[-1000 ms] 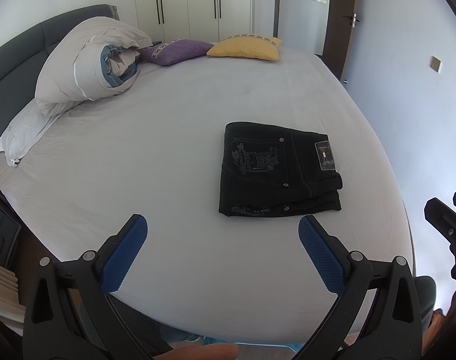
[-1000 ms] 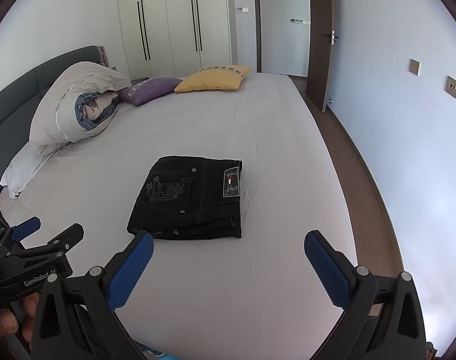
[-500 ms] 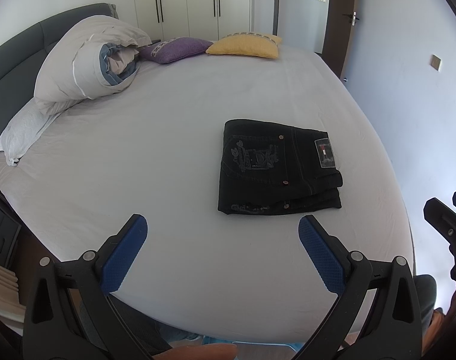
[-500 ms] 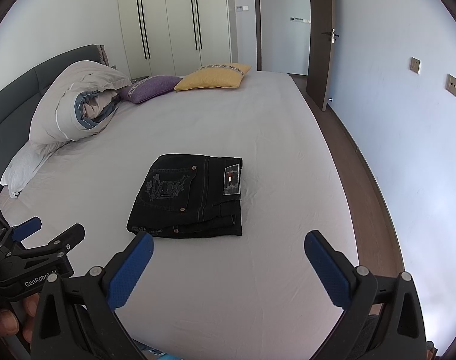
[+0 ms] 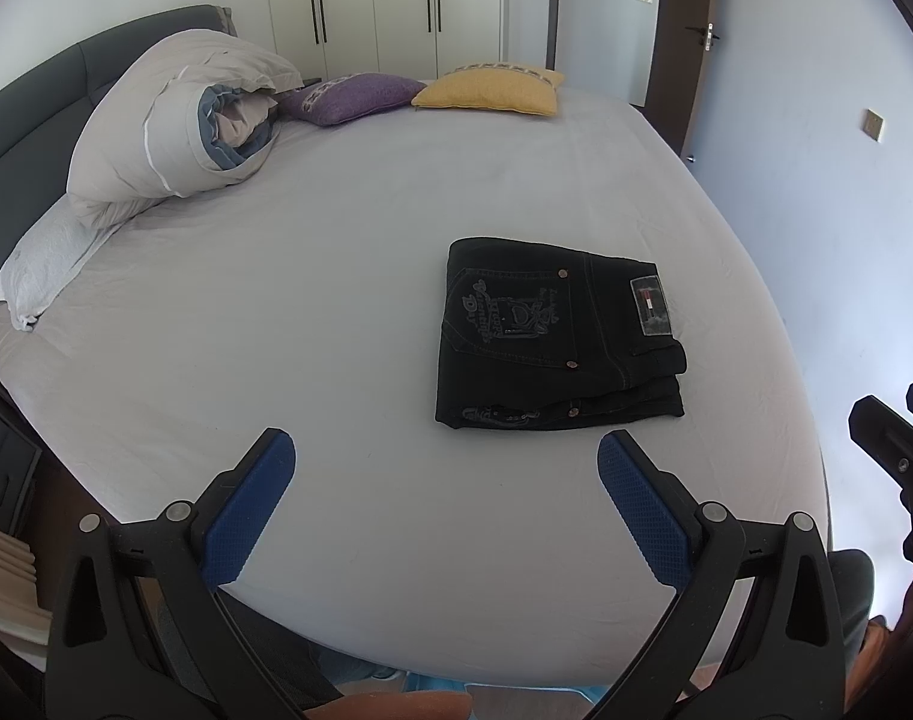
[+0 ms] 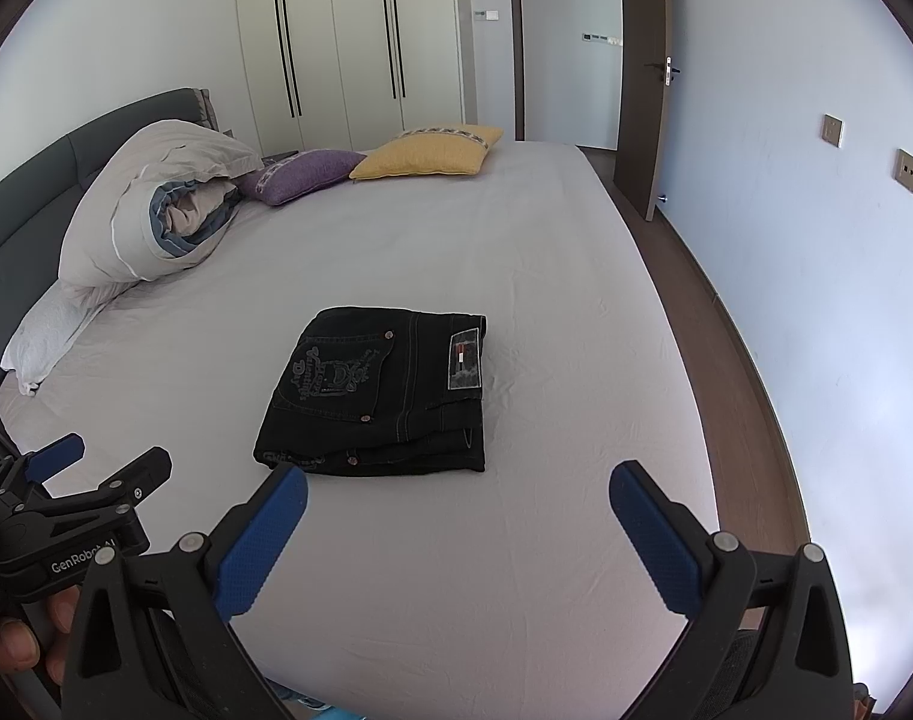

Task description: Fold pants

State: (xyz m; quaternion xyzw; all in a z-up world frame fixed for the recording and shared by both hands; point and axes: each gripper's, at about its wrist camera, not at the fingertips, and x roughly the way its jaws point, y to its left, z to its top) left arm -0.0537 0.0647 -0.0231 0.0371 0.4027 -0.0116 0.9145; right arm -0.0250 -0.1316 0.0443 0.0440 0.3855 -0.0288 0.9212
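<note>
Black pants [image 5: 552, 330] folded flat on bed [image 5: 276, 330], just ahead of left gripper [image 5: 444, 504] and right gripper [image 6: 456, 516] — both spread wide, empty; denim looks heavy, limp — grab stacked near edge

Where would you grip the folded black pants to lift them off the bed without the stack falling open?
Probably at the thick folded edge of the black pants nearest the grippers, coming in low from the near side: the layers there lie stacked, so one pinch could catch them all. Both the right gripper and the left gripper are open and empty.
</note>
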